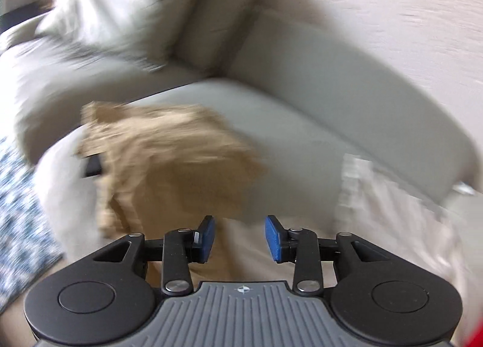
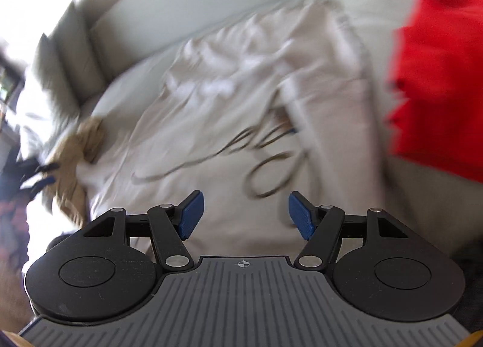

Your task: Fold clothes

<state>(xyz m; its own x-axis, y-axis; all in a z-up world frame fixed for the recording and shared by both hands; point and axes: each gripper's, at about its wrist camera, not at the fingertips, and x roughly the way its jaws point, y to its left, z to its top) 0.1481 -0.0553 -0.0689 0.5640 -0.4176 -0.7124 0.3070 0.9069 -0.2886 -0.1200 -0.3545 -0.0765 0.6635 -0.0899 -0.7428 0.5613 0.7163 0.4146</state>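
On the sofa (image 1: 302,111): tan garment (image 1: 169,151), cream shirt (image 2: 217,123), red cloth (image 2: 437,75); left tongs (image 1: 240,238) and right tongs (image 2: 246,215) spread, empty.

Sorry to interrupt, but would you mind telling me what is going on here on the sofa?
A person is sorting clothes to fold on a light grey sofa, with a hand-held gripper in each hand. Both are open and hold nothing. The left hand-held gripper faces a crumpled tan garment. The right hand-held gripper hovers over a cream garment with dark script lettering, beside a red garment. Both views are motion-blurred.
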